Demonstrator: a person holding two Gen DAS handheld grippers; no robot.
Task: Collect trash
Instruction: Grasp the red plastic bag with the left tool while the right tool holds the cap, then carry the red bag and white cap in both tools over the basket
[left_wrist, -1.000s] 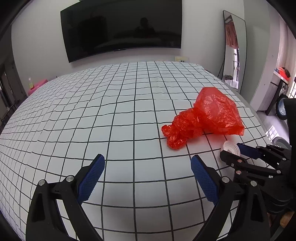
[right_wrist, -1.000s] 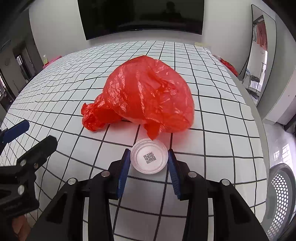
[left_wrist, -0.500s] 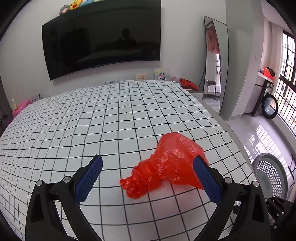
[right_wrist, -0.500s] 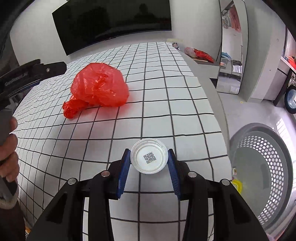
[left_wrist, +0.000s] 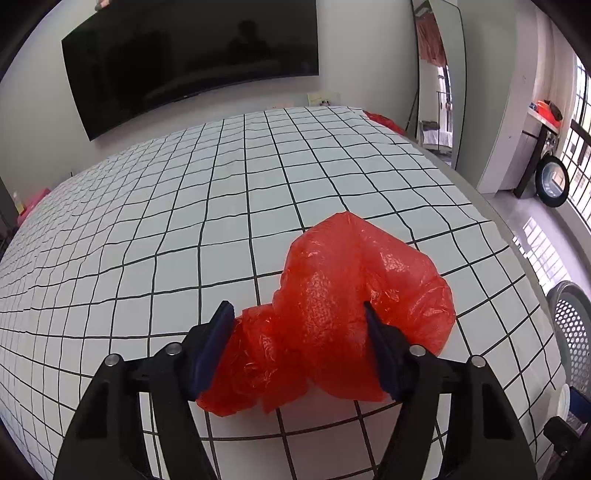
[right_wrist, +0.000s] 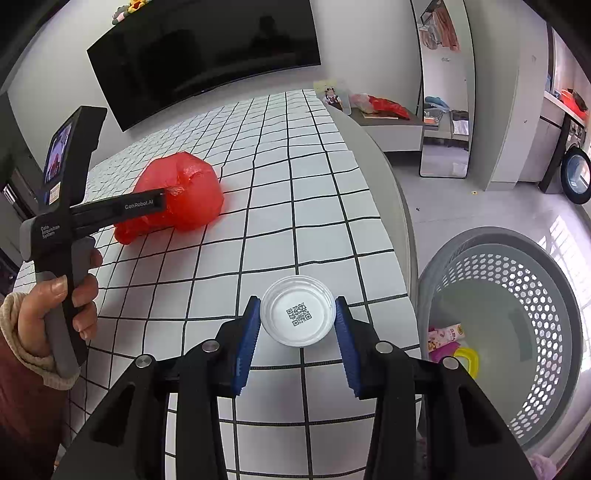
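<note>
Left gripper (left_wrist: 299, 325) jaws closing around the red plastic bag (left_wrist: 354, 295) on the checked desk (left_wrist: 221, 206) — thin film may slip free. Right gripper (right_wrist: 294, 314) clamps a white lid (right_wrist: 297, 310) near the basket (right_wrist: 517, 295) — could drop short.

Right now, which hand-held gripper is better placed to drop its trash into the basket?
Right hand-held gripper: it holds the white lid at the bed edge beside the grey basket. Left's jaws are closing around the red bag.
</note>
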